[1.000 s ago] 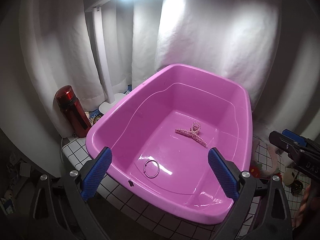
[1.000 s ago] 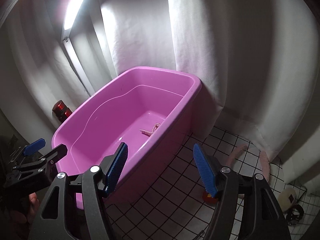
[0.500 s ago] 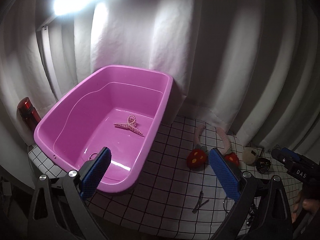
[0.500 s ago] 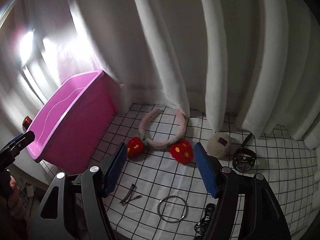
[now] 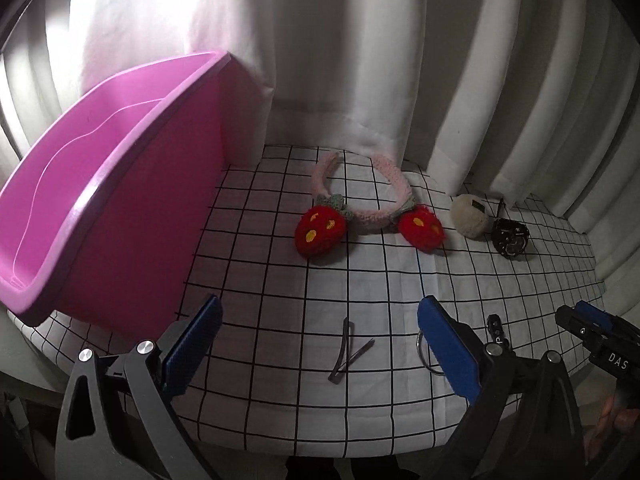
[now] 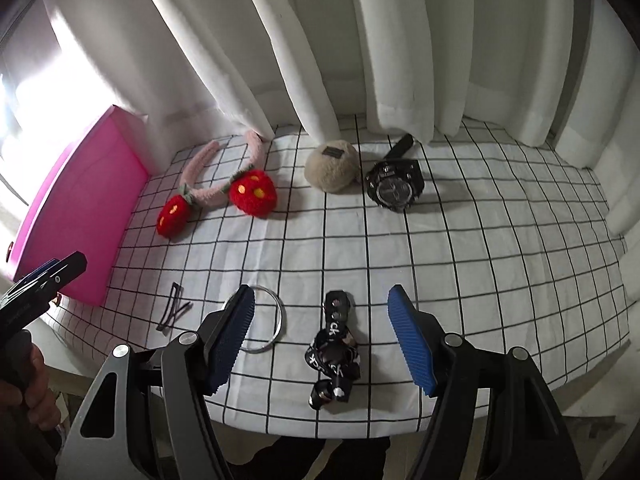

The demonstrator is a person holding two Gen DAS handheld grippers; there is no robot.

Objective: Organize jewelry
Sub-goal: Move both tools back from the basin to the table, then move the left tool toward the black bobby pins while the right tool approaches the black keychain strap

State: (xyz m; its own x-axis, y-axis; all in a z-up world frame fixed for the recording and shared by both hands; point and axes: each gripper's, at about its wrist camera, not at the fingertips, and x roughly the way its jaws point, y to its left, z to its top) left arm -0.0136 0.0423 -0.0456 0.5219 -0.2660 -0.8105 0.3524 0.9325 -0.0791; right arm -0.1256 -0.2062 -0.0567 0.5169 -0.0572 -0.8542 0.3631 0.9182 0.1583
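- Right now my left gripper [image 5: 318, 342] hangs over the near edge of the table with its blue pads spread wide and nothing between them.
- Just ahead of it, between the pads in the left wrist view, two dark hairpins [image 5: 347, 349] lie crossed on the checked cloth [image 5: 372, 292].
- My right gripper [image 6: 322, 334] is likewise wide open and empty, held low over the front of the cloth.
- Between its fingers lies a black strap with white lettering [image 6: 334, 354], bunched up; I cannot quite tell what kind of piece it is.
- A metal bangle [image 6: 266, 322] lies flat just beside that strap, partly behind the right gripper's left pad.
- Farther back, a pink fuzzy headband [image 6: 216, 184] with two red strawberry pompoms rests near the curtain [image 6: 320, 48].
- Beside it to the right sits a beige fluffy hair tie [image 6: 332, 165], and next to that a black wristwatch [image 6: 394, 186].
- A pink tub [image 5: 108, 184] stands at the left end of the table, touching the cloth's edge; from these angles I cannot see its floor.
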